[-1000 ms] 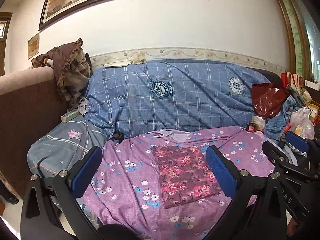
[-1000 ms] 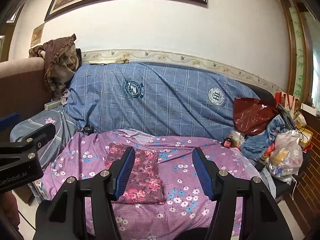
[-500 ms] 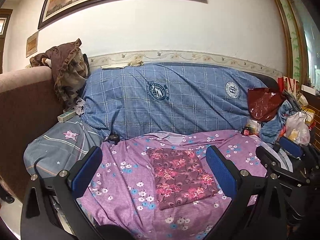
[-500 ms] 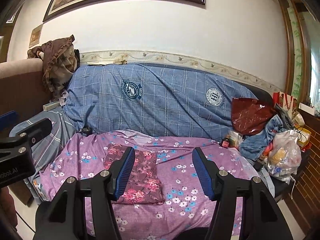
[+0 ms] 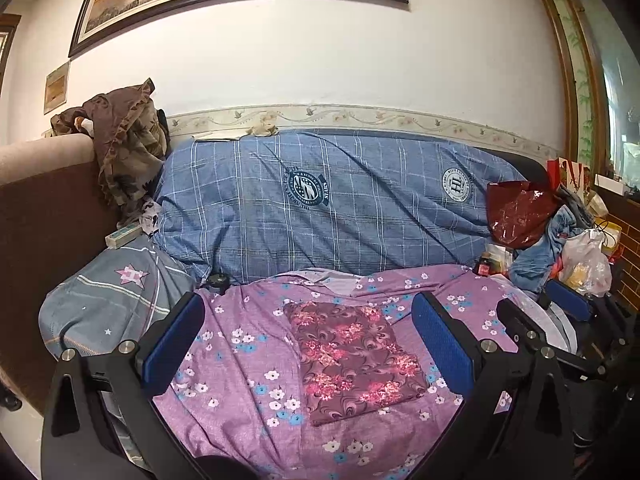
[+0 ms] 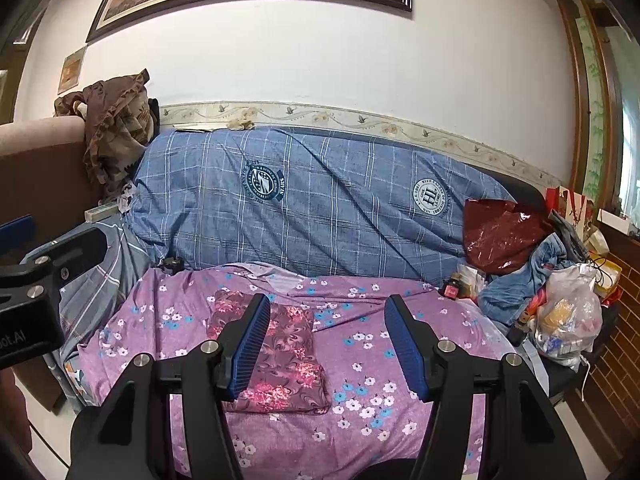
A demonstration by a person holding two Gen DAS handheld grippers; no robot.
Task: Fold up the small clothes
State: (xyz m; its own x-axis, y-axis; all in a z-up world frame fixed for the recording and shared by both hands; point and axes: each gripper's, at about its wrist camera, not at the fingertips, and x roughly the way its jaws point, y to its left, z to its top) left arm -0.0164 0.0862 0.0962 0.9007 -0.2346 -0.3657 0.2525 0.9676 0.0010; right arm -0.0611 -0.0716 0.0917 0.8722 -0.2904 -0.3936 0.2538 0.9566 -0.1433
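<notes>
A folded maroon cloth with pink flowers [image 5: 352, 356] lies flat on the purple flowered sheet [image 5: 240, 380] that covers the sofa seat. My left gripper [image 5: 308, 299] hovers in front of it, wide open, with nothing between its blue pads [image 5: 176, 344]. In the right wrist view the same cloth [image 6: 288, 352] sits left of centre, partly behind the left finger. My right gripper [image 6: 328, 299] is open and empty, held above the sheet [image 6: 380, 360] to the right of the cloth. Each gripper shows at the edge of the other's view: the right gripper [image 5: 560, 308] and the left gripper [image 6: 40, 264].
A blue checked cover [image 5: 340, 200] drapes the sofa back. A grey pillow [image 5: 108, 300] and a brown cloth [image 5: 128, 148] on the armrest are at the left. A dark red bag [image 6: 500, 236], denim clothes [image 6: 520, 284] and a plastic bag [image 6: 568, 320] crowd the right end.
</notes>
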